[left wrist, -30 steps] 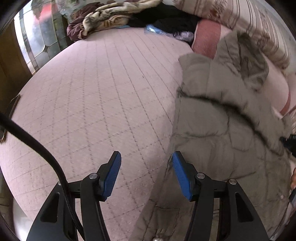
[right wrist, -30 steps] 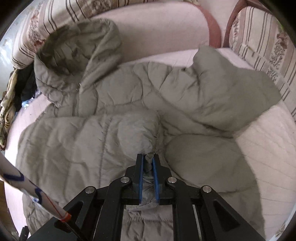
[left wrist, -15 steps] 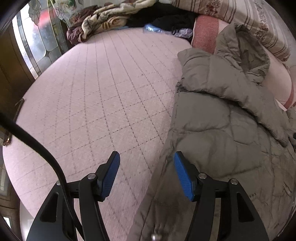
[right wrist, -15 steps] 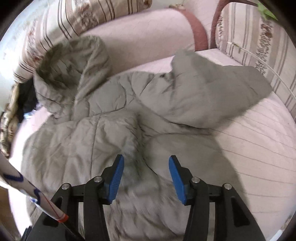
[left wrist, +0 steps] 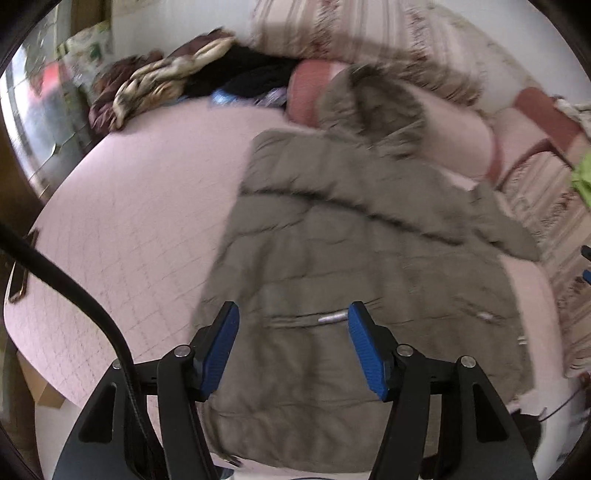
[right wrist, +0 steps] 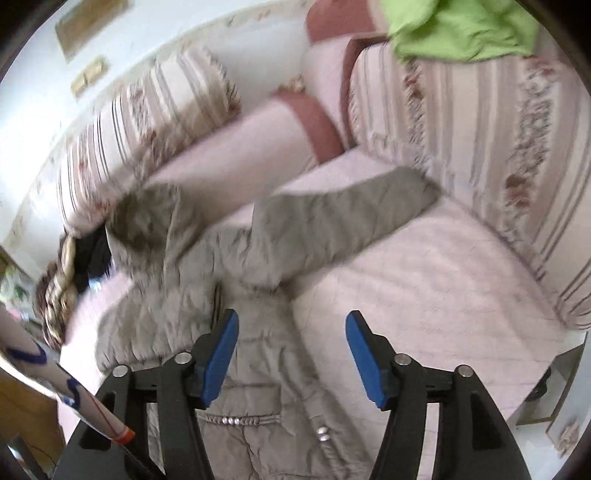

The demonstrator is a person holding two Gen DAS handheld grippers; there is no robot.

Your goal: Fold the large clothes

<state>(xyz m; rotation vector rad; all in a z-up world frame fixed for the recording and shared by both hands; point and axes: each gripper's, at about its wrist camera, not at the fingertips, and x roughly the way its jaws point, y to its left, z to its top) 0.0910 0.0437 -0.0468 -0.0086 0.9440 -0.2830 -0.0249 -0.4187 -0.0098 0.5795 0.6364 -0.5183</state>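
A large olive-grey padded jacket (left wrist: 354,266) with a fur-edged hood (left wrist: 384,107) lies spread on the pale pink quilted sofa seat (left wrist: 125,221). In the right wrist view the jacket (right wrist: 236,280) has one sleeve (right wrist: 340,218) stretched out to the right. My left gripper (left wrist: 293,345) hangs above the jacket's lower front near a pocket zip, its jaws opening with nothing between them. My right gripper (right wrist: 291,356) is raised above the jacket's right edge, its jaws also opening and holding nothing.
A heap of dark and patterned clothes (left wrist: 173,81) lies at the far left end of the seat. Striped floral back cushions (right wrist: 509,147) and pink bolsters (right wrist: 258,147) line the back. A green cloth (right wrist: 461,29) hangs over the top right.
My right gripper let go of the jacket fold, opened and rose back. My left gripper also lifted and swung right over the jacket, so more of the garment shows.
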